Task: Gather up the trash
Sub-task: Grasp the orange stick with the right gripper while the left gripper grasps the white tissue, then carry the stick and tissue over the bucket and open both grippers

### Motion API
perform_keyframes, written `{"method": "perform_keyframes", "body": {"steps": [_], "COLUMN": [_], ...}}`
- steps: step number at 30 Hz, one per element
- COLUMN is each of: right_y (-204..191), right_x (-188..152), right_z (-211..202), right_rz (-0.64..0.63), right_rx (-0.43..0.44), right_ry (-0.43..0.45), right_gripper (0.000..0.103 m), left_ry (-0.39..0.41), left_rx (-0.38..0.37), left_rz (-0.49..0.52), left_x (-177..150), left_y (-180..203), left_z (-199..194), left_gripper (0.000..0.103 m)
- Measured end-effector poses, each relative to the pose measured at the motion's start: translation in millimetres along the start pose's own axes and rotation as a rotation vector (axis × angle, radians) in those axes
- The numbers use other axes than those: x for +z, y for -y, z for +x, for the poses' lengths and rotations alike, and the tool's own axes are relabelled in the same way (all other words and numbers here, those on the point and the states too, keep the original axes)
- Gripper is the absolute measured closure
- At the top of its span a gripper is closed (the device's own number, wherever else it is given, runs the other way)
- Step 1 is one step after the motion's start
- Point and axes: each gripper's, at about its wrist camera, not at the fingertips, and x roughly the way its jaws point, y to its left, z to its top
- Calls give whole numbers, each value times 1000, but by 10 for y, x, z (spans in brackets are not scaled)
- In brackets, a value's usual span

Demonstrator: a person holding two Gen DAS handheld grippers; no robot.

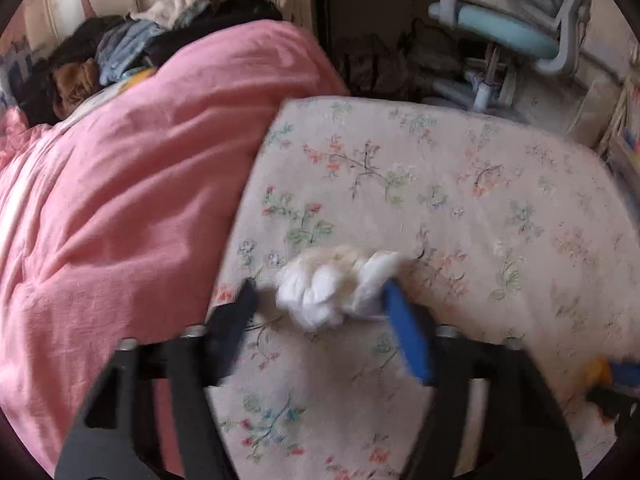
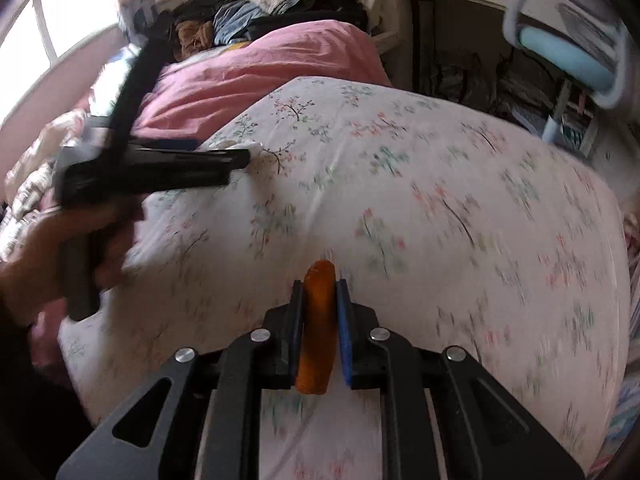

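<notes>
Each claw (image 2: 319, 304) has a black frame of angular struts with cut-outs, silver round screw heads, and blue pads (image 2: 344, 328) lining its two fingers.

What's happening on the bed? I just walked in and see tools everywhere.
A person is picking trash off the floral sheet. The right tool is shut on an orange scrap. The left tool sits around a crumpled white tissue, one pad touching it, not yet clamped.

Crumpled white tissue paper (image 1: 336, 288) lies on matt floral cotton sheet (image 1: 460, 184) beside a soft pink quilt (image 1: 132, 184).
</notes>
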Motion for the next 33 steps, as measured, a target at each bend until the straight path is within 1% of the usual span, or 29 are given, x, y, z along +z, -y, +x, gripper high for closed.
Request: {"method": "perform_keyframes", "body": {"steps": [1, 2, 3, 4, 5, 8, 10, 11, 14, 16, 19, 22, 23, 24, 25, 27, 29, 30, 31, 32, 33], "right_y": [1, 1, -14, -31, -57, -190, -291, -329, -475, -556, -697, -760, -768, -763, -737, -671, -553, -517, -471, -444, -416], "right_x": [-6, -14, -48, -77, -114, -282, -433, -490, -760, -904, -1175, -1404, -1473, -1559, -1626, -1675, -1686, -1683, -1670, -1670, -1660], "right_z": [-26, -60, -125, -177, -235, -424, -532, -564, -713, -783, -864, -899, -909, -921, -950, -999, -1095, -1118, -1149, -1160, -1180], "right_rz": [24, 44, 63, 74, 82, 97, 103, 105, 113, 113, 88, 77, 75, 75, 83, 117, 189, 210, 239, 255, 275], "right_rx": [19, 35, 54, 68, 82, 119, 141, 148, 165, 169, 145, 121, 109, 75, 51, 9, -26, -32, -40, -44, -49], "right_ry": [5, 12, 25, 34, 45, 73, 82, 84, 90, 86, 70, 44, 35, 23, 22, 41, 93, 110, 136, 152, 175], "right_gripper": [87, 87, 87, 87, 87, 87, 87, 87, 87, 87, 87, 86, 85, 84, 80, 54, 46, 44, 42, 39, 36], "left_ry": [4, 13, 31, 49, 75, 113, 129, 142, 179, 190, 174, 112, 93, 57, 19, -47, -100, -115, -124, -119, -107], "left_rx": [-4, -26, -69, -92, -131, -231, -274, -307, -355, -390, -405, -434, -438, -439, -436, -421, -389, -372, -357, -331, -303], "left_rz": [0, -4, -8, -5, 2, -20, -45, -64, -88, -100, -91, -94, -95, -95, -91, -65, -18, 4, 29, 48, 55], "left_x": [14, 6, 0, -10, -37, -164, -271, -362, -557, -762, -1163, -1735, -1873, -2075, -2263, -2532, -2698, -2749, -2774, -2792, -2793], "left_y": [6, 5, -1, 5, 7, -43, -75, -95, -75, -26, 131, 350, 398, 476, 554, 678, 800, 852, 895, 921, 928], "left_z": [-25, -66, -151, -230, -382, -758, -970, -1145, -1521, -1766, -2046, -2224, -2238, -2253, -2254, -2229, -2181, -2164, -2146, -2136, -2142], "left_gripper": [73, 76, 76, 77, 77, 78, 78, 78, 78, 77, 77, 77, 77, 77, 77, 77, 74, 73, 67, 59, 54]}}
